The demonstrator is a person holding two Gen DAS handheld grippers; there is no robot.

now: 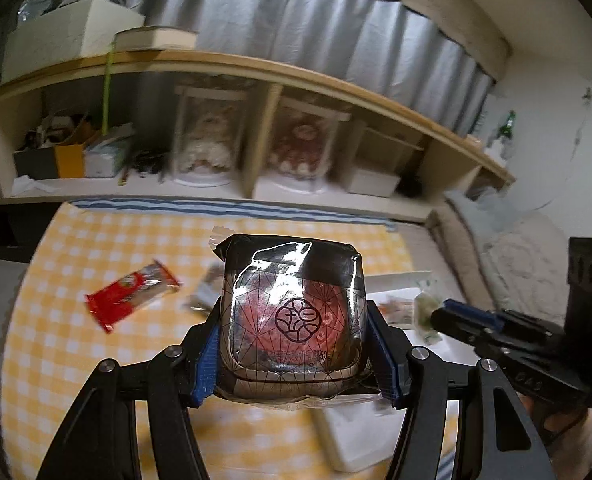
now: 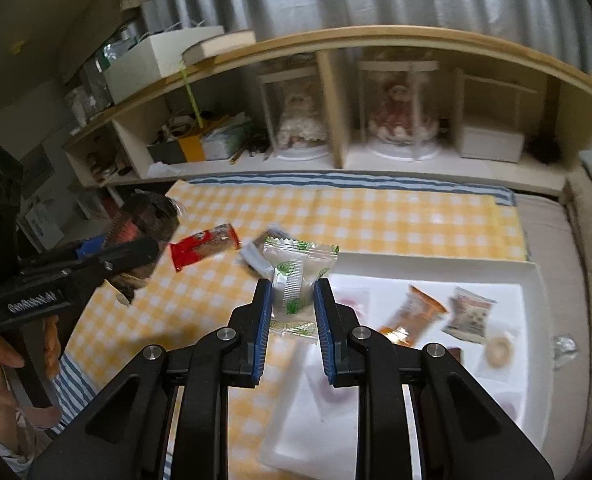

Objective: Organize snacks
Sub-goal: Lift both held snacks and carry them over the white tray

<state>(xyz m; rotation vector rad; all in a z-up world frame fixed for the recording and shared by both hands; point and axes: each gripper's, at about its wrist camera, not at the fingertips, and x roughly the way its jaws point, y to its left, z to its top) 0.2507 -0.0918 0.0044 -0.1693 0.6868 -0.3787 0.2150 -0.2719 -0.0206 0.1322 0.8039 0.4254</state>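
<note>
My left gripper [image 1: 294,312] is shut on a dark wrapped pastry pack [image 1: 294,300] with a red seal, held above the yellow checked cloth [image 1: 96,360]. It also shows in the right wrist view [image 2: 144,220] at the left. My right gripper [image 2: 293,288] is shut on a clear snack packet with green leaf prints [image 2: 296,276], held over the edge of a white tray [image 2: 528,280]. A red snack bar [image 1: 132,296] lies on the cloth, also in the right wrist view [image 2: 204,246]. A grey packet [image 2: 256,256] lies beside it.
The white tray holds an orange packet [image 2: 416,312], a grey-pink packet [image 2: 472,314], a round biscuit [image 2: 500,350] and other snacks. A wooden shelf [image 2: 336,120] with dolls in clear cases and boxes stands behind the table. A bed edge [image 2: 588,240] lies to the right.
</note>
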